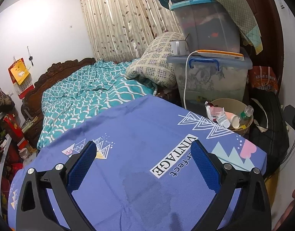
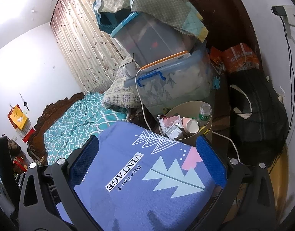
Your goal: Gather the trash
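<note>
Both grippers hang spread wide and empty over the purple cloth (image 1: 128, 127): the left gripper (image 1: 144, 148), the right gripper (image 2: 148, 142). Just past the cloth's far right corner stands the beige bin (image 2: 187, 115), crammed with a bottle (image 2: 205, 110), paper cup (image 2: 191, 125) and small cartons (image 2: 171, 124)

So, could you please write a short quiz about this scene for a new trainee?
1. True or false: the round beige waste bin already holds trash.
2. What stands in the white enamel mug? A) a spoon B) a flower C) a pen
3. Which printed word is on the blue-violet tablecloth?

Key: 1 true: a clear plastic bottle and a pink paper cup lie inside. 2 A. 3 VINTAGE.
</note>
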